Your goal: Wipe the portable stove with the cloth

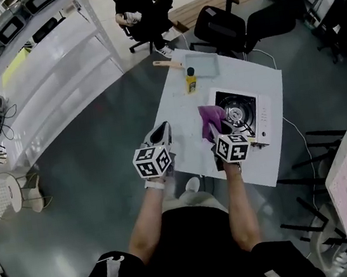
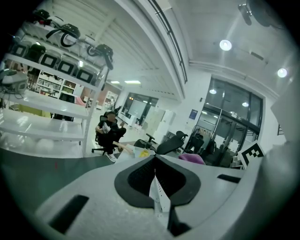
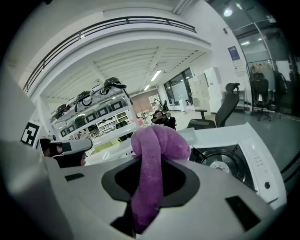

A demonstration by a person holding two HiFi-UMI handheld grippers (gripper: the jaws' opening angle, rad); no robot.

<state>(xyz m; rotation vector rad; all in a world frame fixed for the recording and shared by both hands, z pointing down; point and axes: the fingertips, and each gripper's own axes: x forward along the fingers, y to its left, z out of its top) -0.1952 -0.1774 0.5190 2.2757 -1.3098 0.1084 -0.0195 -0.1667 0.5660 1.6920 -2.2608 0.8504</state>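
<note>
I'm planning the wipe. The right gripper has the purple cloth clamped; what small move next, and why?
Probably lower the right gripper so the purple cloth meets the portable stove: it is clamped near the stove's edge, apparently not touching.

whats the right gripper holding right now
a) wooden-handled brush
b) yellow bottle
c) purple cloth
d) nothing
c: in the right gripper view the purple cloth is pinched between the fingers of the right gripper, bunched up above them and hanging down through the gap.
</note>
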